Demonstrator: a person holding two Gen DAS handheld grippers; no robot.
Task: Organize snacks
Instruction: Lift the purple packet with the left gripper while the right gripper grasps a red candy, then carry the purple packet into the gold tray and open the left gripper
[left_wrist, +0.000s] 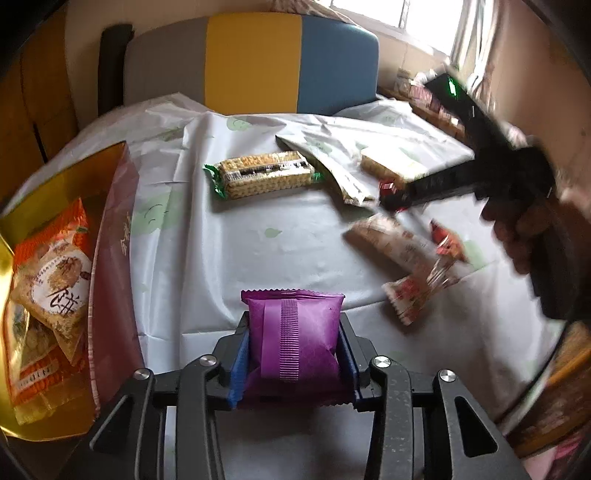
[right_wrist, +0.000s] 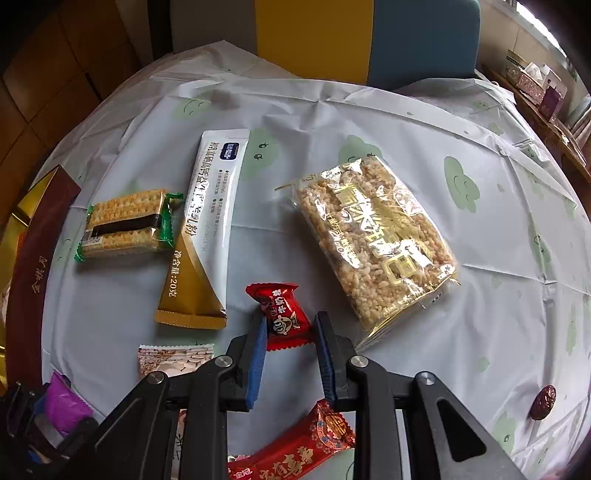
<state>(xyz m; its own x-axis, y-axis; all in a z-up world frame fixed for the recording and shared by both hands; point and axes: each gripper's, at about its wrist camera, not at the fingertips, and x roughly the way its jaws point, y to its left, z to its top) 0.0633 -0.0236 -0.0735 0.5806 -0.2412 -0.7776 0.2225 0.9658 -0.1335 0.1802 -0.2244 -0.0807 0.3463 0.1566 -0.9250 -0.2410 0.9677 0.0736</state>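
Left gripper clamped on purple foil snack packet — right gripper pinching small red wrapped candy on pale plastic tablecloth.

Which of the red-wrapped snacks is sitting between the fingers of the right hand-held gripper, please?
The small red candy with twisted ends, clamped in the right hand-held gripper. The longer red packet lies lower in the view, under the gripper's body.

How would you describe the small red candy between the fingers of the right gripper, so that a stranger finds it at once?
Start at the big clear pack of puffed rice bars on the pale tablecloth. Just to its left, nearer the camera, lies the small red candy, clamped in the right gripper. It is short with twisted ends and a round cartoon face, unlike the long red bar below.
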